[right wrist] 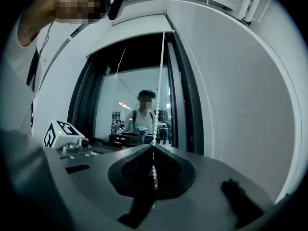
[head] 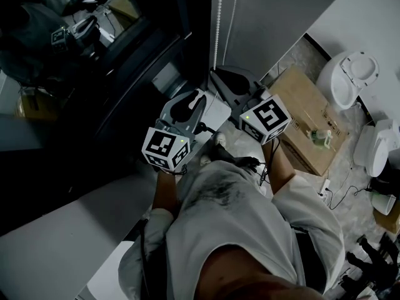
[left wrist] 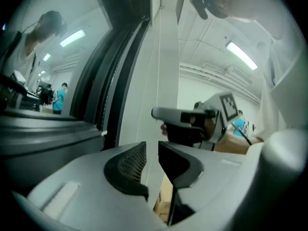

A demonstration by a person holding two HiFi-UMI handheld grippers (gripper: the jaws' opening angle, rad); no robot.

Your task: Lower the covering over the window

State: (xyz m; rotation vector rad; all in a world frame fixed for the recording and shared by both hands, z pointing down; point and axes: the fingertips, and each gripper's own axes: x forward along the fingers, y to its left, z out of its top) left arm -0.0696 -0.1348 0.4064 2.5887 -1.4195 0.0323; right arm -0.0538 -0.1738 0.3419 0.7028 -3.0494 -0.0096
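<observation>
a: what could go wrong from here?
b: mostly the grip. the right gripper (right wrist: 154,153) is pressed together on the thin white plastic bead chain (right wrist: 158,109), and it's the only thing holding it. the left gripper (left wrist: 152,150) stands spread, pinching nothing. small, round, smooth beads on a fine cord could slide through the pads if the pull is jerky.
a: and the left one?
b: i'd guess it has to take that same strand higher up. there's a second strand (right wrist: 210,119) hanging near it, against the matte white wall (right wrist: 250,95). catching that one would likely work the covering the wrong way. a sideways tug might also drag the beads off whatever carries them at the top.
a: where is the covering?
b: not down yet. it looks rolled away inside the long pale box (right wrist: 130,32) along the window's top edge. the dark glossy glass pane (right wrist: 125,100) below is bare and full of reflections, set in a hard black frame (right wrist: 185,105).
a: and the pads?
b: black ribbed pads (left wrist: 126,163), wedge-shaped, rubbery by the look, set in smooth grey shells. good bite, i'd say, but the chain is far thinner than they are.
</observation>
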